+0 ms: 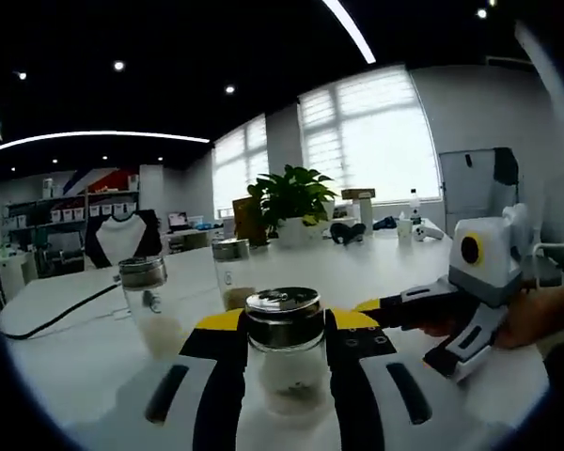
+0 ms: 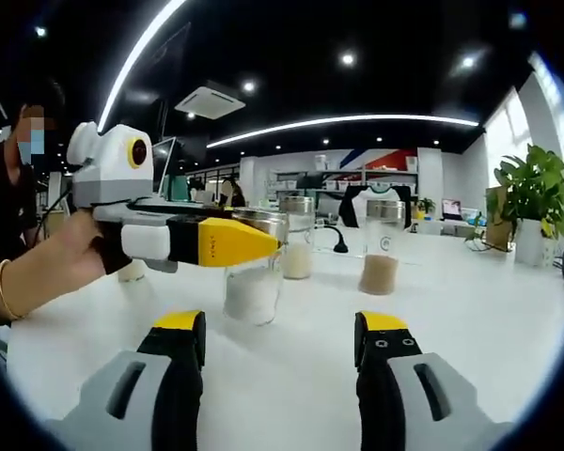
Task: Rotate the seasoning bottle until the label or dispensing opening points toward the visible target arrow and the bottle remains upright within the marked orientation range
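A glass seasoning bottle (image 1: pixel 284 362) with a shiny metal lid and pale powder inside stands upright on the white table (image 1: pixel 85 338). My left gripper (image 1: pixel 284 324) is shut on it, one yellow-tipped jaw pressed to each side just below the lid. In the right gripper view the same bottle (image 2: pixel 254 293) stands at centre left, with the left gripper (image 2: pixel 246 242) reaching in across its lid. My right gripper (image 2: pixel 282 329) stands open over bare table a little short of the bottle, with nothing between its fingers. In the left gripper view the right gripper (image 1: pixel 402 331) hovers just right of the bottle.
Two more lidded jars (image 1: pixel 146 303) (image 1: pixel 230 271) stand behind the bottle; in the right gripper view one jar (image 2: pixel 297 246) holds pale powder and another (image 2: pixel 381 256) holds brown. A black cable (image 1: pixel 56 318) lies at the left. A potted plant (image 1: pixel 291 199) stands at the back. A person's hand (image 2: pixel 47 272) holds the left gripper.
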A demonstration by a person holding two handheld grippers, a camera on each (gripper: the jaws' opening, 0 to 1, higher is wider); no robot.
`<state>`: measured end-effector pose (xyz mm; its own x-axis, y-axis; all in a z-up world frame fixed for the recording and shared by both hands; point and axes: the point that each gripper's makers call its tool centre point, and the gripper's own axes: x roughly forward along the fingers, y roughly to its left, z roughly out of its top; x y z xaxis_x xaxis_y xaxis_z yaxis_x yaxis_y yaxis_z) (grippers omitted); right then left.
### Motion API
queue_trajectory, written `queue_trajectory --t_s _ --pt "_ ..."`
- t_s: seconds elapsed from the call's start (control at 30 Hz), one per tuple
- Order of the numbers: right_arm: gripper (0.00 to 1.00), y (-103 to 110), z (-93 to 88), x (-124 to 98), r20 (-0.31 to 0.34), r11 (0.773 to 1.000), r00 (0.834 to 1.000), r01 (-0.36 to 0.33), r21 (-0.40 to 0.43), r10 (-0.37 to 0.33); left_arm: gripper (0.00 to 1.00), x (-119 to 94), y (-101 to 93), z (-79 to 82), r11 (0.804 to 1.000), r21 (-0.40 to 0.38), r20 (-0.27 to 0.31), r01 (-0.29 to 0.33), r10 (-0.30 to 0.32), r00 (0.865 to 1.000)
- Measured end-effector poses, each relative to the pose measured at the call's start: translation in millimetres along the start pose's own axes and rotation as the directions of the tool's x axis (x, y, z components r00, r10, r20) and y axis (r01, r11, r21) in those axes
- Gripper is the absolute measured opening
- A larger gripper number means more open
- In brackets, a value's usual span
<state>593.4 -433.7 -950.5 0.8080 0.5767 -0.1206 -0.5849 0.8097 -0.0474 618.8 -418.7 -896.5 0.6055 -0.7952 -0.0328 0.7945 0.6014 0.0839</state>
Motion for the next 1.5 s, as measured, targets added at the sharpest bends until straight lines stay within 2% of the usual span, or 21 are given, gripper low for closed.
queue_trajectory --t_s 0.2,0.37,0.47,0.6,0.67,0.73,0.87,1.07,1.2,1.3,1.37,1.5 --pt "0.62 3 -1.2 1 -0.007 1.000 1.000 -0.013 -0.005 0.013 0.34 2 -20.7 -4.9 0.995 0.002 -0.015 0.102 -0.102 0.995" --pt "0.61 4 0.0 1 -0.002 1.000 1.000 -0.021 -0.011 0.021 0.34 3 -31.2 -3.4 0.989 0.013 -0.012 0.147 -0.147 0.989" --pt "0.59 5 0.8 1 0.002 1.000 1.000 -0.023 -0.015 0.023 0.34 4 -39.9 -4.5 0.979 0.021 -0.011 0.201 -0.201 0.980" --pt "0.58 7 0.9 1 0.003 0.999 0.999 -0.033 -0.015 0.033 0.34 5 -46.2 -6.7 0.970 -0.025 0.002 0.243 -0.243 0.970" --pt "0.57 8 1.3 1 0.004 0.999 0.999 -0.039 -0.017 0.040 0.34 4 -50.2 -6.4 0.966 -0.010 -0.002 0.259 -0.259 0.966" --pt "0.56 9 0.5 1 0.001 0.999 0.999 -0.042 -0.015 0.042 0.34 4 -56.4 -8.7 0.955 0.025 -0.025 0.296 -0.295 0.955" --pt "0.56 8 1.4 1 0.007 0.999 0.999 -0.043 -0.005 0.043 0.34 4 -64.5 -9.6 0.946 0.036 -0.032 0.321 -0.320 0.947" --pt "0.54 6 0.7 0 0.006 0.999 0.999 -0.038 0.002 0.038 0.34 0 -60.1 -2.9 0.947 0.017 0.000 0.320 -0.320 0.947" --pt "0.46 10 2.6 0 0.021 0.998 0.998 -0.060 0.025 0.060 0.34 -2 -62.6 5.1 0.941 -0.017 0.049 0.337 -0.336 0.941" --pt "0.37 17 3.8 -1 0.026 0.996 0.996 -0.091 0.001 0.091 0.34 -2 -64.5 5.4 0.940 -0.009 0.047 0.342 -0.342 0.939" --pt "0.35 19 3.6 0 0.024 0.995 0.995 -0.096 -0.016 0.096 0.34 -2 -65.3 4.9 0.939 -0.005 0.043 0.345 -0.344 0.938" --pt "0.34 19 4.8 0 0.032 0.995 0.994 -0.102 0.002 0.102 0.34 -3 -65.0 5.9 0.936 -0.005 0.050 0.351 -0.350 0.935"
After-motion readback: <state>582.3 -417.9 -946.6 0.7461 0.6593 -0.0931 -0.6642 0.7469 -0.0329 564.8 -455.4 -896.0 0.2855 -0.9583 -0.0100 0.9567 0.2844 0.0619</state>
